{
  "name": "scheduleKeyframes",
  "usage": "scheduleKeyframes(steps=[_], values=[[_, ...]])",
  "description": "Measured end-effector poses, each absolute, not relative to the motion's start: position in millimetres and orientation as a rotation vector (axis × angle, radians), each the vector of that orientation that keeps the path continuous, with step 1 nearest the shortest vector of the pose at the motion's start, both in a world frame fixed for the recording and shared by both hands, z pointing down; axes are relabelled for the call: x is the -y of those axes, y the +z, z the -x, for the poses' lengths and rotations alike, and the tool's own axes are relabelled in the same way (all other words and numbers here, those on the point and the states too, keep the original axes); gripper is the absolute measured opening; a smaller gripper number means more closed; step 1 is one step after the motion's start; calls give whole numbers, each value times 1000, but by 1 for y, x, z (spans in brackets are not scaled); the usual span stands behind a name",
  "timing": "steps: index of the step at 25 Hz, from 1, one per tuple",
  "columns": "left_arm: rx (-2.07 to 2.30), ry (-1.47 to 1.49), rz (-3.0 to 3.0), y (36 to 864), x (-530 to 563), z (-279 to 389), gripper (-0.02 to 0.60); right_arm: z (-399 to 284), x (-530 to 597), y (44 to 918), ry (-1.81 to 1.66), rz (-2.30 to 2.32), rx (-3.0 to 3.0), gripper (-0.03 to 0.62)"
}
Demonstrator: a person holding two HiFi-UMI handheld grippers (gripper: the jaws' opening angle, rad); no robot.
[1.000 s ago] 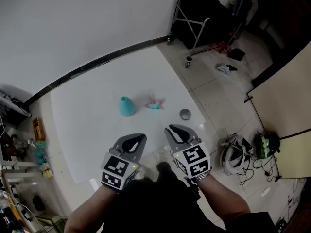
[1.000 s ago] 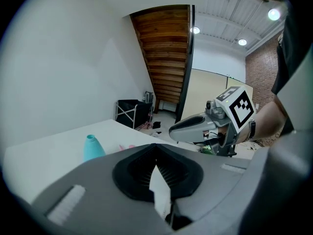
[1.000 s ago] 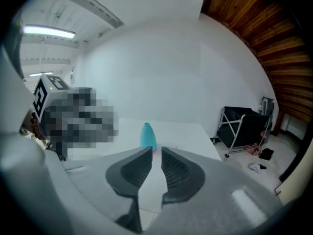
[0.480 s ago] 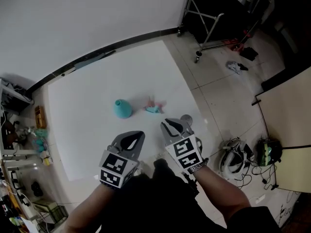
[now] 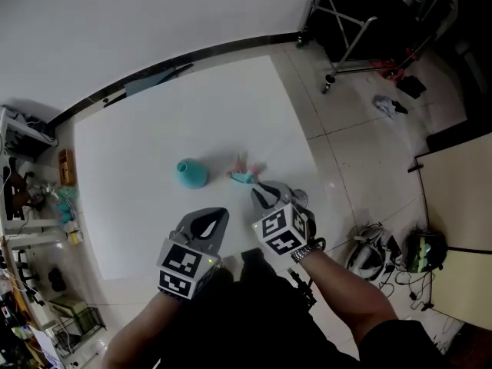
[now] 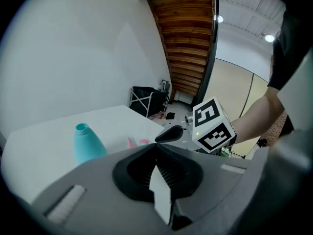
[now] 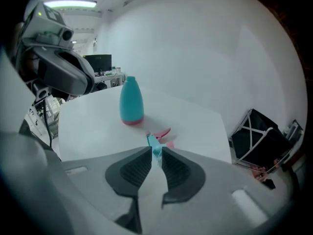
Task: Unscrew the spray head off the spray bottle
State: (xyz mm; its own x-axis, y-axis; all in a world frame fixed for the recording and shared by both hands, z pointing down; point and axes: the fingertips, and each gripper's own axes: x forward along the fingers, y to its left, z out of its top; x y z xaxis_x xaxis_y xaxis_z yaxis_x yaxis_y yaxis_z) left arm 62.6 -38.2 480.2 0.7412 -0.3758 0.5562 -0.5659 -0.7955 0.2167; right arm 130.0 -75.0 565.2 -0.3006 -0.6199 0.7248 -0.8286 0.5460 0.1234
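A teal bottle (image 5: pixel 191 173) stands upright and uncapped on the white table (image 5: pixel 154 114); it also shows in both gripper views (image 6: pixel 88 143) (image 7: pixel 131 102). The detached teal and pink spray head (image 5: pixel 243 176) lies on its side just right of it. My right gripper (image 5: pixel 265 193) hovers close behind the spray head. Its jaws stand a narrow gap apart, and the spray head (image 7: pixel 157 140) shows just beyond its tips (image 7: pixel 155 153). My left gripper (image 5: pixel 209 218) stays nearer me, shut and empty (image 6: pixel 157 153).
A small grey metal cup (image 5: pixel 300 198) sits by the table's right edge, partly behind my right gripper. A black metal cart (image 5: pixel 361 14) stands at the far right. Cluttered shelves (image 5: pixel 31 206) line the left, and gear and cables (image 5: pixel 384 252) lie on the floor at right.
My right gripper has moved forward and left, closing in on the spray head. The left gripper has held its place near me.
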Motion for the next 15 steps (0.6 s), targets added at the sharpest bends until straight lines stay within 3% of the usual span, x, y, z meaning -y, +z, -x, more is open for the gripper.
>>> scheduleKeyframes(steps=[15], values=[[778, 724, -2504, 494, 45, -61, 9, -130, 81, 615, 370, -1020, 1950, 52]])
